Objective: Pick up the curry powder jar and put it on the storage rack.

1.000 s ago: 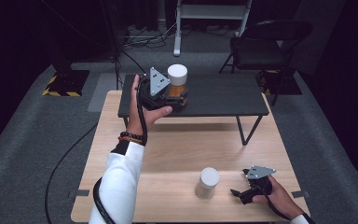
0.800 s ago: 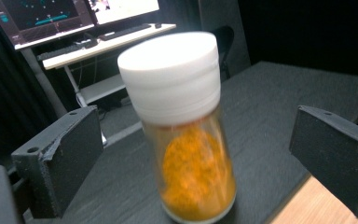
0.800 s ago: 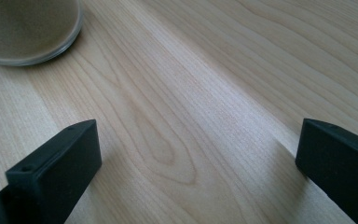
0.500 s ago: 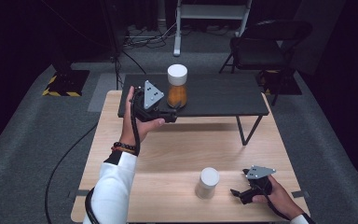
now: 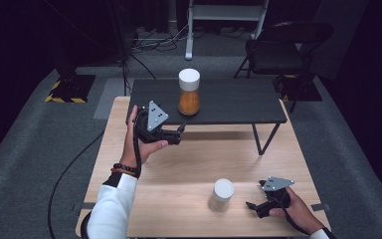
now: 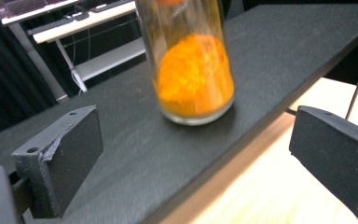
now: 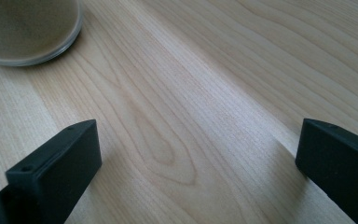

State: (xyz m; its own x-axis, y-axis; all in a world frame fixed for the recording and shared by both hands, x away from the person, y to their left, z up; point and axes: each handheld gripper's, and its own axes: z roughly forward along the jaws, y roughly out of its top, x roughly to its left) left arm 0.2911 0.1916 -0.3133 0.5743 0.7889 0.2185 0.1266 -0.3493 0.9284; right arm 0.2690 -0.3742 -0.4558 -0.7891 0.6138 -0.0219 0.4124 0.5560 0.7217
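Observation:
A glass jar of orange powder [image 5: 189, 92] with a white lid stands on the black raised shelf [image 5: 229, 107]; in the left gripper view this orange jar [image 6: 193, 70] sits just beyond the jaws. My left gripper [image 5: 181, 130] is open and empty, held above the wooden table left of the jar. A second jar with a white lid [image 5: 221, 195] stands on the light wooden table [image 5: 179, 169] near the front. My right gripper [image 5: 251, 205] rests open just to its right; the pale jar's base [image 7: 28, 28] shows at that view's top left.
The black shelf stands on thin metal legs [image 5: 263, 139] over the table's far half. A black folding chair [image 5: 278, 50] and a white stand [image 5: 226, 12] are behind the table on grey carpet. A black cable [image 5: 69, 169] trails off the left.
My left gripper has let go of the orange jar and drawn back toward me and to the left, off the shelf. The right gripper and pale jar have not moved.

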